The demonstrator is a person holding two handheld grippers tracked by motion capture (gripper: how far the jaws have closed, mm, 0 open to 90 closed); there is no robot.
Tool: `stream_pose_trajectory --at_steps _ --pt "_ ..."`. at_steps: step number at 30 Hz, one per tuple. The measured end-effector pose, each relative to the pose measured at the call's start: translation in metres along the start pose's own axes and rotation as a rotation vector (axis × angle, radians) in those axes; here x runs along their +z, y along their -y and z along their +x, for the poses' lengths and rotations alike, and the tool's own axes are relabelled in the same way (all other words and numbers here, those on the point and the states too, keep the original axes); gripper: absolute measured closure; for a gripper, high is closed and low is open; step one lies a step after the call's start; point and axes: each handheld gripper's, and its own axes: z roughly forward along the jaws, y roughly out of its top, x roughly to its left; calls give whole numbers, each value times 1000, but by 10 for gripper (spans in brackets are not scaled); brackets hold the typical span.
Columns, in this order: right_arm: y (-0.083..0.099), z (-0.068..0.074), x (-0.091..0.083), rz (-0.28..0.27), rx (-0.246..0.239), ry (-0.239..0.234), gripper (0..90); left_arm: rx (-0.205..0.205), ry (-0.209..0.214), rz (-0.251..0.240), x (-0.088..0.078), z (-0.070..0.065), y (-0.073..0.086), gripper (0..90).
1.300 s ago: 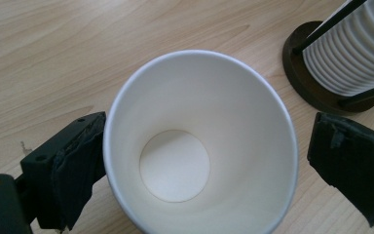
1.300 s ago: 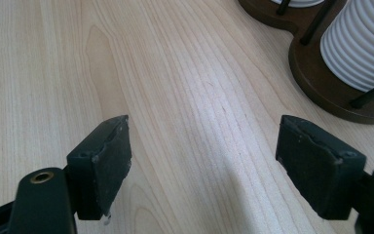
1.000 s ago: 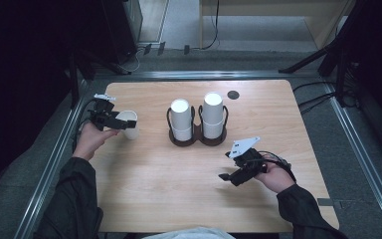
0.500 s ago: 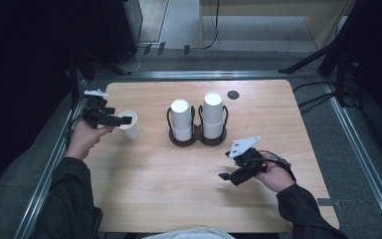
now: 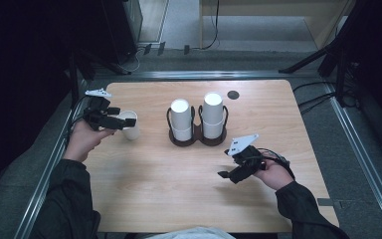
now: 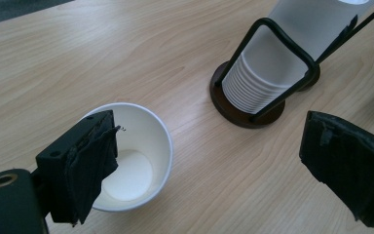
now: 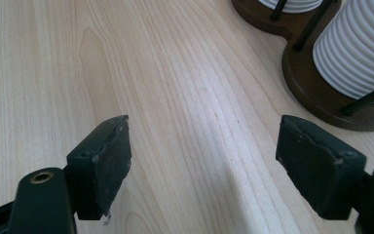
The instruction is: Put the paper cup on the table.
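While the left gripper point(image 5: 122, 121) hovers over an upright paper cup point(image 5: 129, 124) in the high view, its own view shows spread jaws that have just narrowed, one above the cup point(image 6: 131, 158), and the right gripper point(image 7: 204, 165) gapes over bare desk point(image 7: 175, 97).

No legible text (anywhere)

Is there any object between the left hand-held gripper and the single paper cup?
Nothing visible does. The left hand-held gripper stands open right over the upright paper cup, one jaw above its rim; its jaws have just been closing slightly. The cup holder stands apart, farther along the table.
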Motion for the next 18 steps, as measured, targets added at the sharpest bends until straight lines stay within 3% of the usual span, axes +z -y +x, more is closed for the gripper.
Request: stream_pose_trajectory --at_steps 10,12,16,17,18 --pt "-4 -4 1 3 -1 -3 206 1 34 -16 -6 -17 -1 69" --pt "-6 -4 1 -1 -1 -4 206 -4 60 -25 -6 -22 0 70" --pt "-7 -5 2 -5 -3 -8 206 17 49 -21 -4 -28 1 81" --pt "-8 -6 1 -8 -6 -6 206 27 35 -15 -3 -32 2 145" --pt "-8 -6 1 -10 -12 -7 205 33 30 -11 -2 -33 2 144"
